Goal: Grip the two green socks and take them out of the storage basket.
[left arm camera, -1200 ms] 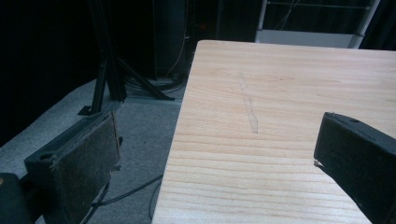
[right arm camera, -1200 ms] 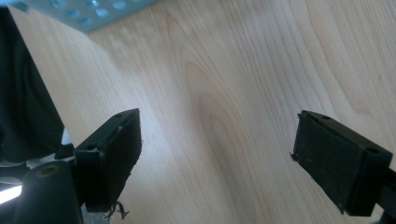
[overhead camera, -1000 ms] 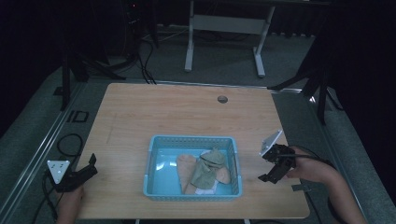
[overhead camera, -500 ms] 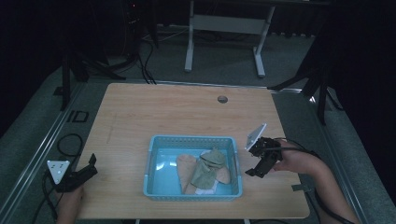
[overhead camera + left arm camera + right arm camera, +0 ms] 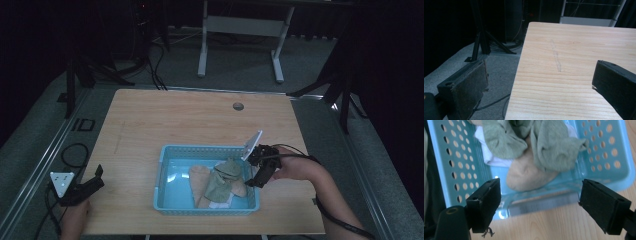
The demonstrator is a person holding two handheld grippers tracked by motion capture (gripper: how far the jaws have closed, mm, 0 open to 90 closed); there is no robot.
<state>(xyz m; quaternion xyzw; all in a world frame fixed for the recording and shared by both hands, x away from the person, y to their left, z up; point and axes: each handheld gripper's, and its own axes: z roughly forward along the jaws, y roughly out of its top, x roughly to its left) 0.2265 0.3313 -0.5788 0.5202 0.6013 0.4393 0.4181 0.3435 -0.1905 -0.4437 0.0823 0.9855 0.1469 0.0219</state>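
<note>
Over the perforated light-blue plastic basket (image 5: 165, 190), the wide-open, empty right gripper (image 5: 256, 172) is approaching ungrasped green and tan socks (image 5: 539, 152).

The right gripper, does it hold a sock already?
No, the right gripper is open and empty above the basket; the socks lie inside.

A light wooden desk (image 5: 165, 125) with a round cable hole (image 5: 238, 106) stands on grey carpet (image 5: 235, 60). Beyond it a white-framed table base (image 5: 240, 30) rests against a very dark backdrop. Black stand legs (image 5: 80, 75) flank the desk on both sides, and black cables (image 5: 155, 62) trail across the floor. The room is dim.
</note>
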